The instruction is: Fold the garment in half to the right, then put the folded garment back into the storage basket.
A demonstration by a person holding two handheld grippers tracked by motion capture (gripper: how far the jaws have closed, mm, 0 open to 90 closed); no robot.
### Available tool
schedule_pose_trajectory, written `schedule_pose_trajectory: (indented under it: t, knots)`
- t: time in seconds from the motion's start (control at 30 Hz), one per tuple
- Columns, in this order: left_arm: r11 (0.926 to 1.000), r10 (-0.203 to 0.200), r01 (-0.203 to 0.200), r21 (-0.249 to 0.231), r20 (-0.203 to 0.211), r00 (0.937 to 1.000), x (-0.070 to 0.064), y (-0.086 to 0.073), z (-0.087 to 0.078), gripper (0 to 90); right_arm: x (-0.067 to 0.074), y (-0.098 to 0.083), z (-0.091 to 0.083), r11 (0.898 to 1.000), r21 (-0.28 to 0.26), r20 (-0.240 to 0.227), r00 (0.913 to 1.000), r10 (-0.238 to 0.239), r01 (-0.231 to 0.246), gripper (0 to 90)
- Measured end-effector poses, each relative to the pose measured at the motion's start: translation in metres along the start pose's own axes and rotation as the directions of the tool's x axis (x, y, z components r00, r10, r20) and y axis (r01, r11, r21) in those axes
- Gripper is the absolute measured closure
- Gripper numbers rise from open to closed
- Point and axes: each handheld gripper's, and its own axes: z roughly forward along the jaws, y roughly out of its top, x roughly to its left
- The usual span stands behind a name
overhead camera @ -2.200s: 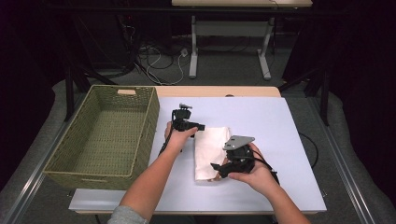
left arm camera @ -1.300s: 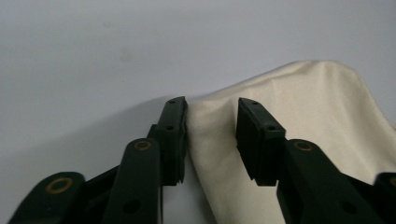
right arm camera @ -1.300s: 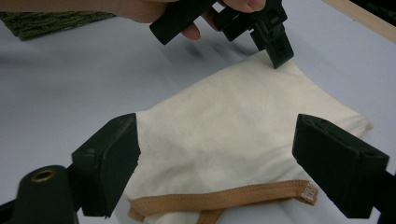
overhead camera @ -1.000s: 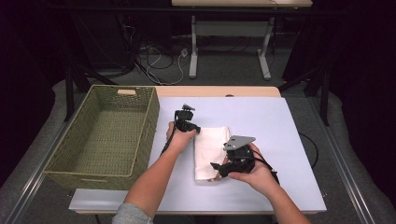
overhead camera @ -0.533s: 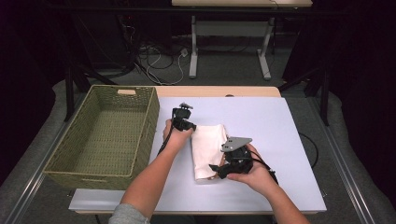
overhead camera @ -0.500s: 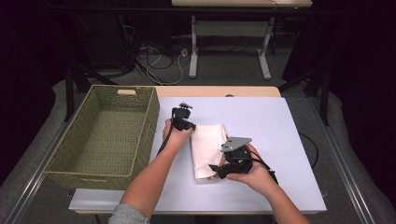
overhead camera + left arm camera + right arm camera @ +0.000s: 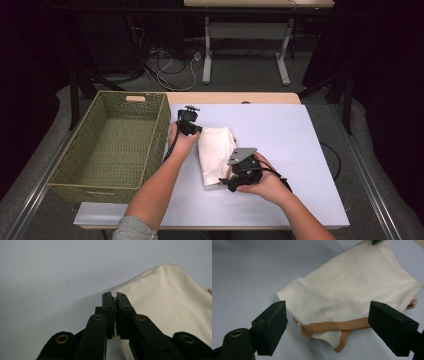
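Note:
A folded cream cloth (image 7: 216, 152) with tan trim lies on the pale blue table top (image 7: 280, 135). My left gripper (image 7: 192, 131) is at the cloth's far left corner, shut on a pinch of the fabric. In the left gripper view the cream cloth (image 7: 160, 315) shows as a sliver between the closed tips of the left gripper (image 7: 114, 295), and the corner is lifted off the table. My right gripper (image 7: 226, 181) rests at the cloth's near edge. In the right gripper view my right gripper (image 7: 328, 322) stands wide open and the cloth's tan-trimmed hem (image 7: 337, 326) lies between the jaws, untouched.
A green woven basket (image 7: 70, 165) stands at the left, beside the table top. The table's right half (image 7: 300, 150) is bare. Cables and table legs lie on the floor beyond the far edge.
The left gripper has risen a little, pulling the cloth's far left corner up and toward the right, so the cloth looks narrower. The right gripper has stayed in place.

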Motion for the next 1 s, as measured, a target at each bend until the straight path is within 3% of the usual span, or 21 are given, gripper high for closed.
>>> schedule_pose_trajectory:
  t: [0.23, 0.43, 0.7, 0.87, 0.93, 1.0]
  knots:
    - [0.9994, 0.019, -0.019, -0.029, -0.016, 0.9997, 0.007, 0.001, -0.001, 86.7, 0.003, 0.012, 0.006, 0.995, 0.019, -0.013, 0.995, -0.099, 0.099, 21.0]
    - [0.9989, 0.019, -0.019, -0.044, -0.017, 0.9997, 0.005, 0.002, 0.0, 86.7, 0.0, 0.016, 0.013, 0.983, 0.058, -0.022, 0.9846, -0.173, 0.174, 27.4]
    - [0.9983, 0.025, -0.027, -0.051, -0.027, 0.9993, 0.001, 0.002, 0.0, 86.6, 0.0, 0.014, 0.017, 0.976, 0.077, -0.026, 0.9791, -0.202, 0.203, 33.5]
    - [0.998, 0.036, -0.038, -0.051, -0.031, 0.9988, 0.001, 0.002, -0.001, 86.6, 0.002, 0.013, 0.019, 0.972, 0.072, -0.062, 0.9733, -0.221, 0.225, 39.4]
    - [0.9976, 0.048, -0.05, -0.048, -0.036, 0.9982, 0.001, 0.002, -0.001, 86.6, 0.004, 0.012, 0.022, 0.959, 0.079, -0.081, 0.9603, -0.267, 0.273, 43.0]
    - [0.9976, 0.045, -0.047, -0.051, -0.035, 0.9984, 0.0, 0.002, -0.001, 86.6, 0.006, 0.011, 0.026, 0.953, 0.091, -0.084, 0.956, -0.281, 0.288, 43.2]
